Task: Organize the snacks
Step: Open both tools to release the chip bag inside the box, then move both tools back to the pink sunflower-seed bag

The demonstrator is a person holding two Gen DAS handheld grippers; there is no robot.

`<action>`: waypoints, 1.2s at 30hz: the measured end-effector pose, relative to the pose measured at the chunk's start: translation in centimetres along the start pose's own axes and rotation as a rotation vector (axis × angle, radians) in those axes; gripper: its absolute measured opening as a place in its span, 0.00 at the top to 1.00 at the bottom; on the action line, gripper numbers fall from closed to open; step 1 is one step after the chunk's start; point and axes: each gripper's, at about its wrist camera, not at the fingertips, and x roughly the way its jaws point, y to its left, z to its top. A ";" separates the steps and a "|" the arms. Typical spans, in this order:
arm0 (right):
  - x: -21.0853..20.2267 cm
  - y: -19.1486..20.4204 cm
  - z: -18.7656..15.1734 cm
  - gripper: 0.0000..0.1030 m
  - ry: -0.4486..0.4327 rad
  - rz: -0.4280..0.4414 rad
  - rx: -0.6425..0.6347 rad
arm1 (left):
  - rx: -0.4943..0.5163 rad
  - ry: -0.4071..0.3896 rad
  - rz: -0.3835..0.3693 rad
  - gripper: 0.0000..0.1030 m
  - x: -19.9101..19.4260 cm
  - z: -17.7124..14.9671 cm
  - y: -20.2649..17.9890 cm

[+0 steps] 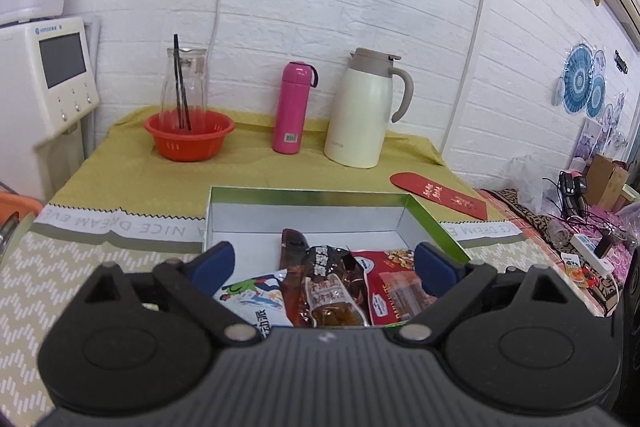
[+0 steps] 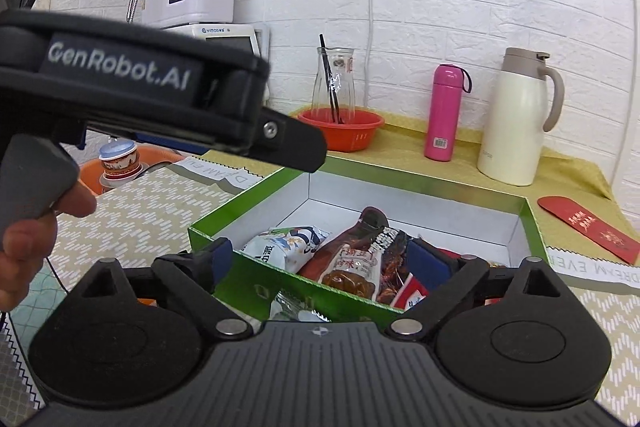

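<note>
A green box (image 1: pixel 436 223) with a white inside lies on the table and holds three snack packets. They are a white and blue packet (image 1: pixel 256 295), a brown packet (image 1: pixel 324 287) and a red peanut packet (image 1: pixel 394 283). My left gripper (image 1: pixel 324 265) hovers open over the near end of the box, with nothing between its blue pads. In the right wrist view the same box (image 2: pixel 224 215) and packets (image 2: pixel 288 245) show. My right gripper (image 2: pixel 322 257) is open astride the box's near wall. A clear wrapper (image 2: pixel 290 307) lies just outside that wall. A hand (image 2: pixel 24 239) holds the left gripper (image 2: pixel 304 151) at upper left.
At the back of the table stand an orange basin (image 1: pixel 188 137) with a glass carafe, a pink bottle (image 1: pixel 292 107) and a cream thermos jug (image 1: pixel 364 111). A red envelope (image 1: pixel 440 195) lies right of the box. White appliances (image 1: pixel 48 75) stand at the left, cluttered cables and boxes (image 1: pixel 588 223) at the right.
</note>
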 end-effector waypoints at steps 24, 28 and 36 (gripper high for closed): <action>-8.3 -1.9 -9.4 0.00 0.132 -0.172 0.131 | -0.022 0.123 -0.022 0.08 -4.4 -10.3 -4.0; -9.0 -3.1 -10.4 0.00 0.139 -0.233 0.163 | -0.051 0.166 -0.022 0.08 -4.3 -12.2 -4.1; -7.4 -5.5 -10.1 0.00 0.177 -0.324 0.190 | -0.057 0.166 0.029 0.08 -5.4 -12.8 -3.6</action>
